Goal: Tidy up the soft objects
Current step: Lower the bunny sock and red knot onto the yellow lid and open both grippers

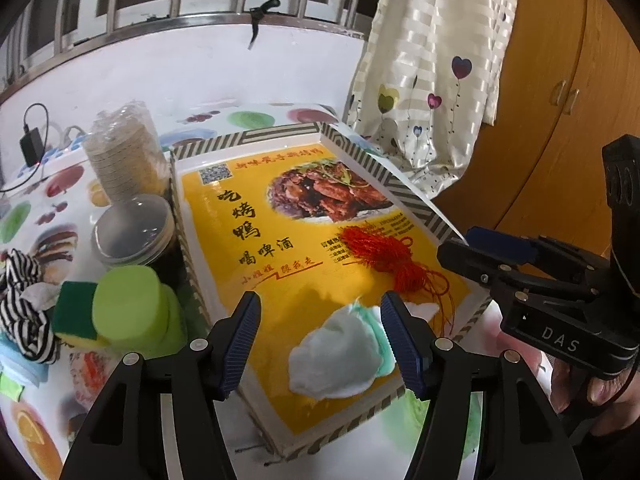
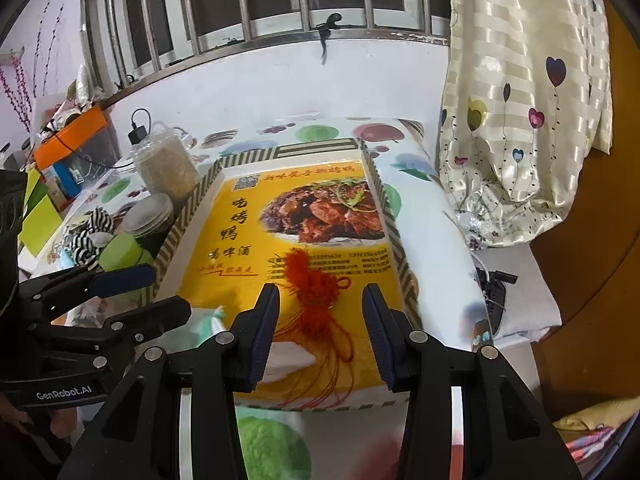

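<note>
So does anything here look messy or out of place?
Mostly the red tassel: its threads straggle over the near rim of the tray. The pale cloth lies crumpled in the tray, and a striped cloth sits bunched outside it beside the sponges.

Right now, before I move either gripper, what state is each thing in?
Left gripper: open, holding nothing.
Right gripper: open, holding nothing.
Tray: flat on the table, holding two soft items.
Red tassel knot: lying in the tray, strands spread.
White-green cloth: crumpled in the tray's near corner.
Green sponge: outside the tray, on the table.
Striped cloth: bunched up outside the tray.
Jar: lid on.
</note>
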Action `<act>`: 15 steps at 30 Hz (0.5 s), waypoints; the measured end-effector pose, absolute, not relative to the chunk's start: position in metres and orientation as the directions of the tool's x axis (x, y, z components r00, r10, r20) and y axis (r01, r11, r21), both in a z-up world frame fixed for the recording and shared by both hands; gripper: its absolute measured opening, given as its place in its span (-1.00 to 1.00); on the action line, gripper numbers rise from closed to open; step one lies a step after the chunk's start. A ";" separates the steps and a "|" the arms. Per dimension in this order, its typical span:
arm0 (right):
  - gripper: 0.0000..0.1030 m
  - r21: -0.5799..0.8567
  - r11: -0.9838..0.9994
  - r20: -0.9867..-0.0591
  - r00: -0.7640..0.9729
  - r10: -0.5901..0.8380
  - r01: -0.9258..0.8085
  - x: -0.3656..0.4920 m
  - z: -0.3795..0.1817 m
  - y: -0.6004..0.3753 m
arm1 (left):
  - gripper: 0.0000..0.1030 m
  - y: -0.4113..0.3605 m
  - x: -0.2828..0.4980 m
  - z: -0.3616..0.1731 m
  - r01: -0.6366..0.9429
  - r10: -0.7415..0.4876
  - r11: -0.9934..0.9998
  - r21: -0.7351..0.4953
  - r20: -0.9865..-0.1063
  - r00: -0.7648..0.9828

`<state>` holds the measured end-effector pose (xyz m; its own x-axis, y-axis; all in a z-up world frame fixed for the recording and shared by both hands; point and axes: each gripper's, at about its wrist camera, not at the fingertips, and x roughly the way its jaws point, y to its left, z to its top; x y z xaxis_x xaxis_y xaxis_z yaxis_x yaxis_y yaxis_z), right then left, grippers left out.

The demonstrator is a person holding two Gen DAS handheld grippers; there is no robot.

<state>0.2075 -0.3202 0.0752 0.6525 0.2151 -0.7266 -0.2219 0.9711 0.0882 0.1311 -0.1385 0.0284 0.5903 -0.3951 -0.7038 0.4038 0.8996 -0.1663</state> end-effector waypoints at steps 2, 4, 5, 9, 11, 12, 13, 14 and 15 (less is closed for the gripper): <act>-0.14 0.091 0.968 -0.725 0.651 0.225 -0.233 0.202 0.077 -0.316 | 0.21 -0.136 0.127 0.031 0.399 -0.391 0.902 -0.165 -0.703 0.594; -0.14 0.094 0.964 -0.723 0.648 0.238 -0.250 0.197 0.079 -0.311 | 0.21 -0.133 0.120 0.034 0.395 -0.383 0.906 -0.156 -0.699 0.604; -0.14 0.094 0.961 -0.722 0.647 0.245 -0.259 0.194 0.080 -0.308 | 0.21 -0.132 0.118 0.035 0.394 -0.381 0.907 -0.152 -0.697 0.607; -0.14 0.095 0.953 -0.719 0.642 0.266 -0.288 0.183 0.084 -0.298 | 0.21 -0.125 0.104 0.042 0.385 -0.370 0.912 -0.140 -0.684 0.629; -0.14 0.093 0.949 -0.717 0.641 0.274 -0.301 0.178 0.087 -0.292 | 0.21 -0.119 0.098 0.045 0.378 -0.368 0.915 -0.142 -0.675 0.639; -0.14 0.093 0.947 -0.715 0.641 0.278 -0.306 0.176 0.088 -0.291 | 0.21 -0.116 0.095 0.047 0.373 -0.368 0.916 -0.145 -0.672 0.643; -0.14 0.094 0.945 -0.713 0.642 0.283 -0.312 0.173 0.089 -0.288 | 0.21 -0.112 0.092 0.048 0.368 -0.367 0.918 -0.147 -0.668 0.647; -0.14 0.093 0.943 -0.710 0.643 0.287 -0.318 0.171 0.091 -0.286 | 0.21 -0.109 0.089 0.049 0.362 -0.364 0.920 -0.149 -0.664 0.653; -0.14 0.093 0.942 -0.707 0.644 0.291 -0.324 0.168 0.092 -0.284 | 0.21 -0.105 0.086 0.051 0.356 -0.362 0.922 -0.151 -0.660 0.658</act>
